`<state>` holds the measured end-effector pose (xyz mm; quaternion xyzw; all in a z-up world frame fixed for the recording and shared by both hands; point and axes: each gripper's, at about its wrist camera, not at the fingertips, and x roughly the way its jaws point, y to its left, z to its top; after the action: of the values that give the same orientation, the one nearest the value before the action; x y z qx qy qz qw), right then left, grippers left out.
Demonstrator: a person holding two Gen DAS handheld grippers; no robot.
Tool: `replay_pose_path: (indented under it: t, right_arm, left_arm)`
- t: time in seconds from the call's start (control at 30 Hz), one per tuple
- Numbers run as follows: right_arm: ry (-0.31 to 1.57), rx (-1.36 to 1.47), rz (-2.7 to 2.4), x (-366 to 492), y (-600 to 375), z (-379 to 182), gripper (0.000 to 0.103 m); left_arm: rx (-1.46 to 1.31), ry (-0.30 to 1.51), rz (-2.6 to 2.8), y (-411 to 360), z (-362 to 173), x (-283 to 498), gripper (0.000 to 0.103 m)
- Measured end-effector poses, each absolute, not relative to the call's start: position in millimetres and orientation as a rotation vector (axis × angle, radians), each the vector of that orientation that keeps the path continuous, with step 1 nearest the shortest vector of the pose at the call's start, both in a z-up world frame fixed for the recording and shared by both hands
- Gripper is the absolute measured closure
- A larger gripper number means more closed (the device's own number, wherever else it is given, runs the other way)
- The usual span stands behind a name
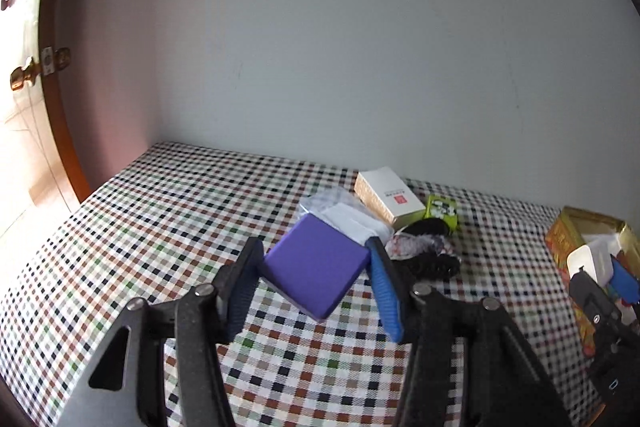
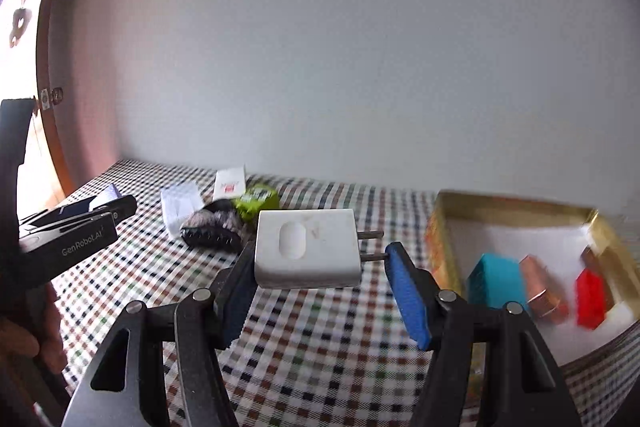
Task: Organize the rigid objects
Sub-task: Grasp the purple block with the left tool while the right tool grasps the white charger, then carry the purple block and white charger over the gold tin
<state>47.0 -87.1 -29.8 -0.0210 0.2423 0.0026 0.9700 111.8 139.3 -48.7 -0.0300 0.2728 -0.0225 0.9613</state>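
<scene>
My left gripper [image 1: 316, 251] is shut on a purple box [image 1: 316, 271], which hangs tilted just above the checked tablecloth [image 1: 160, 227]. In the right wrist view this gripper [image 2: 116, 211] sits at the far left, with a corner of the purple box [image 2: 108, 193] showing. My right gripper [image 2: 320, 251] is shut on a white charger [image 2: 308, 247]; the left pad presses its body and the prongs meet the blue right pad. A gold tin [image 2: 444, 227] stands to the right, holding a teal block [image 2: 498, 285], a rose-gold bar [image 2: 540, 287] and a red block [image 2: 592, 295].
Behind the purple box lies a pile: a white carton [image 1: 390, 193], a green packet [image 1: 440, 211], a clear bag [image 1: 348, 215] and a black hair claw [image 1: 432, 263]. A wall closes the back. A door with a brass knob [image 1: 24, 77] is at the left.
</scene>
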Motion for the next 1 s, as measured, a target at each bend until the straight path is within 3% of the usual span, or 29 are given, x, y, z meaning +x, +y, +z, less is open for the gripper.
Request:
replay_pose_path:
  t: [1.0]
  right_arm:
    - [0.352,-0.064,-0.028,19,-107,-2,0.038]
  left_arm:
    - [-0.005,0.519,0.019,92,-47,76,0.051]
